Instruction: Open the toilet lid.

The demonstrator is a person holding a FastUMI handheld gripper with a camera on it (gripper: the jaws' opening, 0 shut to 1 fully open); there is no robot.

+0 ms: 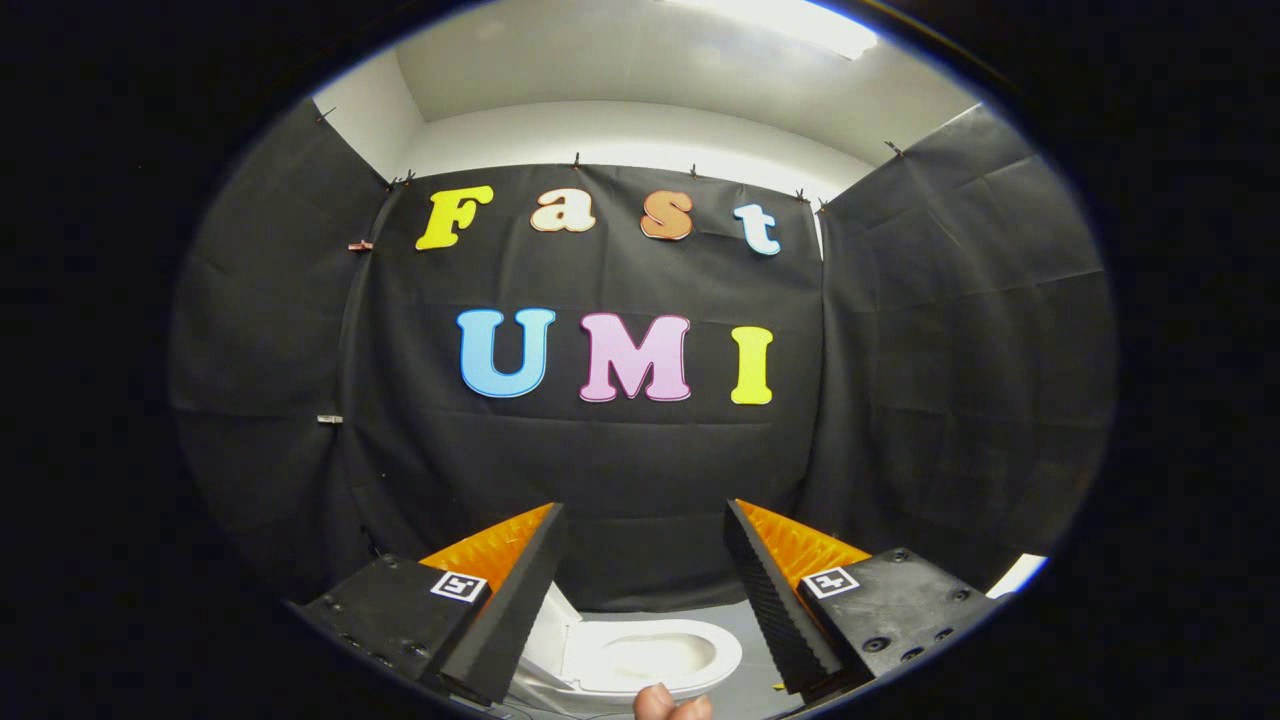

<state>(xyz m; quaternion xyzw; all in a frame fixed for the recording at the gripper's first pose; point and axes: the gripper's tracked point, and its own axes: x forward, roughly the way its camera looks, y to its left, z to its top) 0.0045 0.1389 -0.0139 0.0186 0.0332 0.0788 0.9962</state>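
toilet looks open, jaws held up high

the toilet (pixel 640 655) sits low down, between the two jaws and beyond them, on a grey floor (pixel 745 620). its white seat ring and the bowl inside can be seen, so nothing is covering the top. a white flap stands up at the side of the bowl nearer the left finger; this looks like the toilet lid (pixel 545 625), already lifted, but part of it hides behind that finger, so it is hard to be sure.

the gripper (pixel 642 590) is up above the toilet and points at the black cloth wall (pixel 620 470) behind it. its jaws are wide apart and hold nothing. they touch nothing either; the toilet is well below them.

a bit of a person's finger (pixel 670 705) pokes in at the very bottom, just under the bowl.

how far along: judging from the open bowl, the main job seems done. what may be left is only to check that the lid stays up by itself, and then to take the gripper away.
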